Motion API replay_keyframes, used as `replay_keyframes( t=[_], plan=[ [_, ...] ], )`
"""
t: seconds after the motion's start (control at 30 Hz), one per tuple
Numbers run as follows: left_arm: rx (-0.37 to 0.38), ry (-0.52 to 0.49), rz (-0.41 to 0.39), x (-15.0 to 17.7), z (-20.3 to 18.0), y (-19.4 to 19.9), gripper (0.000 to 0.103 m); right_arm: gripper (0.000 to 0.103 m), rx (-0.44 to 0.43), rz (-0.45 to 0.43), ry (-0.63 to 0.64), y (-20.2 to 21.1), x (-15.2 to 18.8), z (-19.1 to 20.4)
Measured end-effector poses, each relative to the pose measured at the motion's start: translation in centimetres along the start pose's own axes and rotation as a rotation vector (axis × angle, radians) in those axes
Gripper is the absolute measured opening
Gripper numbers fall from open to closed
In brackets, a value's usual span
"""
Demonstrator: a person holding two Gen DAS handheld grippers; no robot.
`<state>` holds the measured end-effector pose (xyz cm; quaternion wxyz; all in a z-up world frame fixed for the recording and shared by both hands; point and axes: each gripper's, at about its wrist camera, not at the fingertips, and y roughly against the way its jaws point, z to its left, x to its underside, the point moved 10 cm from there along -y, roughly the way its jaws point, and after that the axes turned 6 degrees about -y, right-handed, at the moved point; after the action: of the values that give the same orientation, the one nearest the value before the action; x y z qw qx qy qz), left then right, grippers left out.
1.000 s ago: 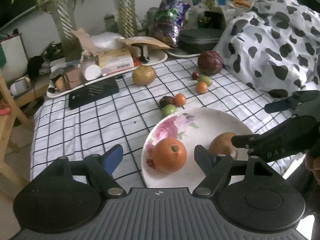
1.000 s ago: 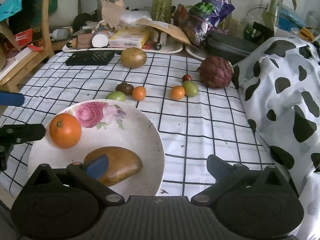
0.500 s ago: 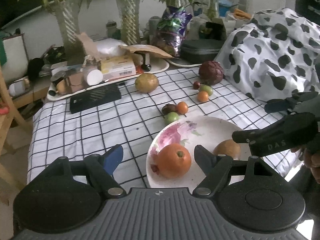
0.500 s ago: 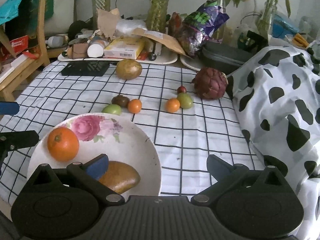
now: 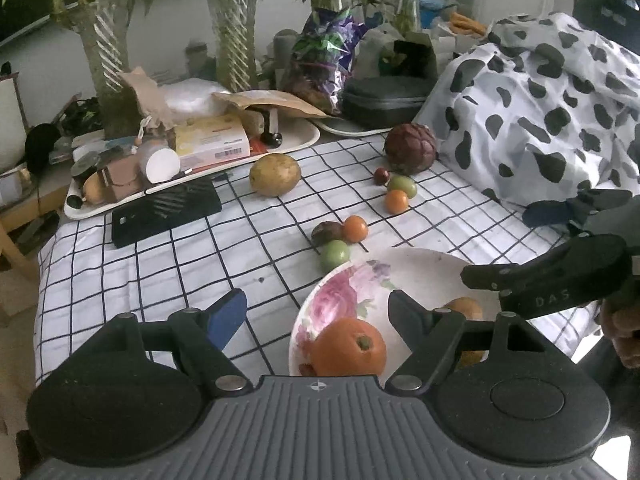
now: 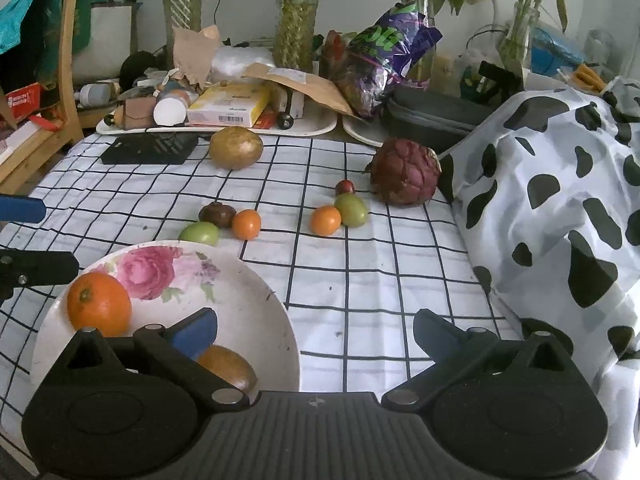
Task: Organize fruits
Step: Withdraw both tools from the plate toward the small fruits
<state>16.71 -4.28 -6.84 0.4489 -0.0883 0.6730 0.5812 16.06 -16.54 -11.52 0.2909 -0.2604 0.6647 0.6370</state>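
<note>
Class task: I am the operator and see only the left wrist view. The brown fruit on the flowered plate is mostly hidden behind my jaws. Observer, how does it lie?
Observer: In the right wrist view the brown fruit lies on the near part of the plate, apart from the orange.
Operator: Is the right gripper holding anything?
Observer: No. The right gripper stands open with only checked cloth between its jaws.
Operator: What is left of the tray?
Observer: A wooden chair with a red box behind it.
</note>
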Motion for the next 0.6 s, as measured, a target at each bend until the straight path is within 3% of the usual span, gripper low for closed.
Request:
replay_keyframes(
  t=[0.6],
  plan=[
    [0.02, 0.01, 0.015, -2.1, 2.2, -3.5, 0.077, 0.103, 0.019, 0.015, 0.046, -2.8, -1.7, -0.3]
  ],
)
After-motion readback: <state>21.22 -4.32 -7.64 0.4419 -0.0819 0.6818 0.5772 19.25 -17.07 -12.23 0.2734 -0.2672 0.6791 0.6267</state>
